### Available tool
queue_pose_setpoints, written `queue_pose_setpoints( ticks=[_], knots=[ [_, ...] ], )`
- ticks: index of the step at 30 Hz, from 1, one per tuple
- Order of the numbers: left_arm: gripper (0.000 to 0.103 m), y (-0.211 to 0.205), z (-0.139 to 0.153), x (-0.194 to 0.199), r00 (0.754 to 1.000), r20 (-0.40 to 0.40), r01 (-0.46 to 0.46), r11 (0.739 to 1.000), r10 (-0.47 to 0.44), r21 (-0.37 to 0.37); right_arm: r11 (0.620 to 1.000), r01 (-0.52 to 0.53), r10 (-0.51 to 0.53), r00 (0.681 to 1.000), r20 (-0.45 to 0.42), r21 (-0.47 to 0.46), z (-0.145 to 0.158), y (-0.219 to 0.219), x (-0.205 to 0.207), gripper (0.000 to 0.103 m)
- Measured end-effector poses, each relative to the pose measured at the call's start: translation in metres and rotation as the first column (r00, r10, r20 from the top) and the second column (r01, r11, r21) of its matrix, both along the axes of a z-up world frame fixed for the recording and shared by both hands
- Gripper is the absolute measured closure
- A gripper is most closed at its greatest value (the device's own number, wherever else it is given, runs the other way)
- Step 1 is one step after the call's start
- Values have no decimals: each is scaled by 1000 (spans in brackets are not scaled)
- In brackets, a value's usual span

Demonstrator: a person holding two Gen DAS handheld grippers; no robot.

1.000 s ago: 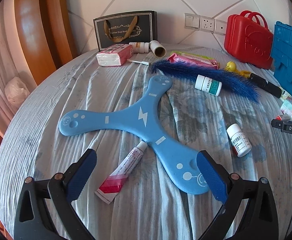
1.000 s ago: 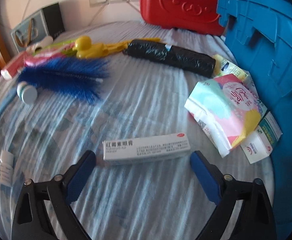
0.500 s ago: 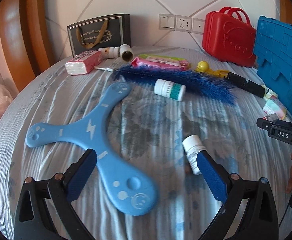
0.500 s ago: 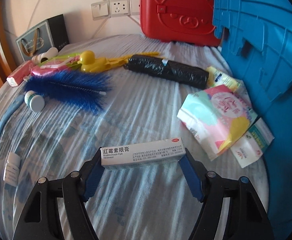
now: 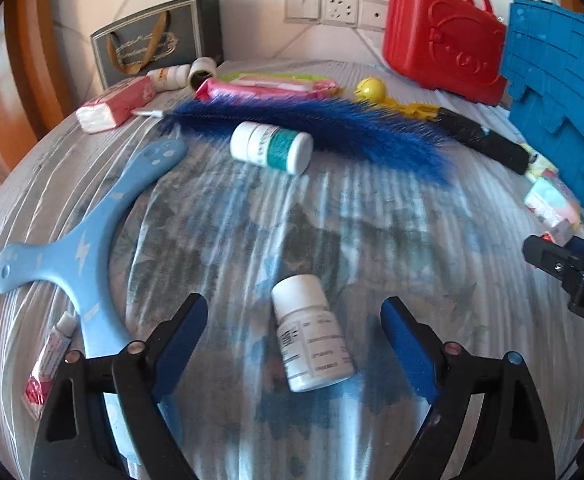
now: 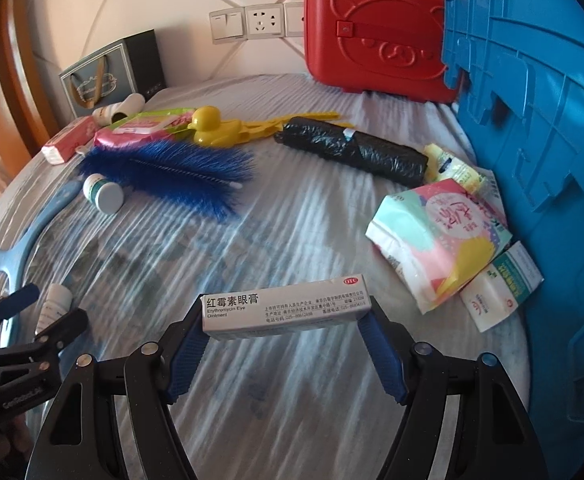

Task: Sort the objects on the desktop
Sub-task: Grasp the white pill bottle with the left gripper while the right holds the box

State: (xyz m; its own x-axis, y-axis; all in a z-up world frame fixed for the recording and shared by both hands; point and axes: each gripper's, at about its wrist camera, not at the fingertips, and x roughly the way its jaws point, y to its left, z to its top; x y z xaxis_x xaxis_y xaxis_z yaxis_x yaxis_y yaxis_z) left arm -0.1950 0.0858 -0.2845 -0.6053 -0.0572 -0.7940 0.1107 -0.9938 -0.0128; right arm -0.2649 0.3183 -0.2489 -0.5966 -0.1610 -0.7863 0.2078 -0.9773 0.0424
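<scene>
Right claw clamps the eye-ointment box endwise above the bed's near edge; it could pivot loose. Left claw is closing around the white pill bottle, which may roll.

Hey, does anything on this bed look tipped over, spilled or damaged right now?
Two medicine bottles lie on their sides rather than upright: the white bottle between the left gripper's closing jaws, and the green-labelled bottle beside the blue brush. Both stay capped, with no spill visible. The ointment box in the right gripper looks undamaged.
</scene>
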Motion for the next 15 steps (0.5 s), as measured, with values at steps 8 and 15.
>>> queue_pose_setpoints(
  ticks=[8,15],
  knots=[
    [75,-6,3,4,1000,-5,-19,1000,19,25,999,13,-14,1000,-3,-32,-2,5,0,30],
    [76,-18,31,17,995,-101,-14,995,23,94,999,37,-38,999,-24,-38,7,11,3,30]
  ],
)
